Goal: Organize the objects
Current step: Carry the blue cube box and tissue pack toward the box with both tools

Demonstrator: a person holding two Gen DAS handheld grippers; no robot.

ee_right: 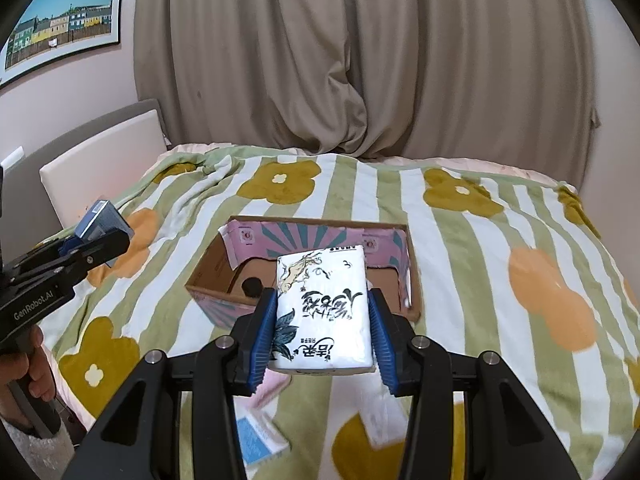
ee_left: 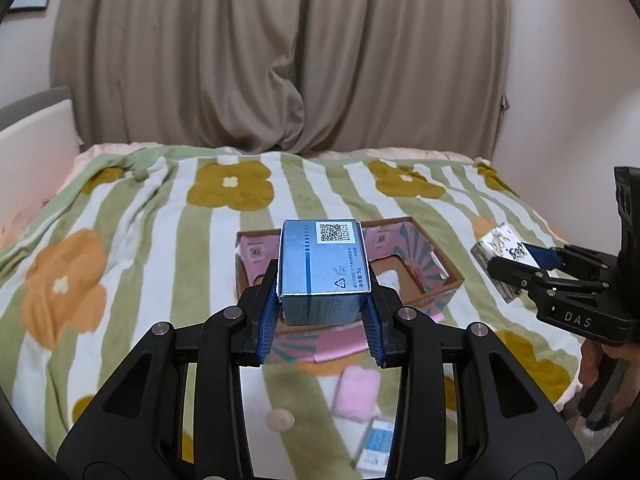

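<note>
My left gripper [ee_left: 322, 312] is shut on a small blue box [ee_left: 323, 268] with a QR code on top, held just in front of an open cardboard box [ee_left: 436, 268] with pink printed flaps. My right gripper [ee_right: 322, 332] is shut on a white tissue pack [ee_right: 322, 316] printed with black script, hovering over the near edge of the same cardboard box [ee_right: 216, 264]. In the right wrist view the left gripper [ee_right: 100, 240] and its blue box [ee_right: 104, 220] show at the left. Seen from the left wrist, the right gripper [ee_left: 520, 264] carries the tissue pack [ee_left: 498, 246] at the right.
A green-and-white striped blanket [ee_left: 160, 240] with flower prints covers the bed. A pink pack [ee_left: 356, 396], a blue-and-white packet [ee_left: 376, 448] and a small round pink item [ee_left: 281, 419] lie near me on it. A small dark object [ee_right: 252, 286] sits inside the cardboard box. Beige curtains hang behind.
</note>
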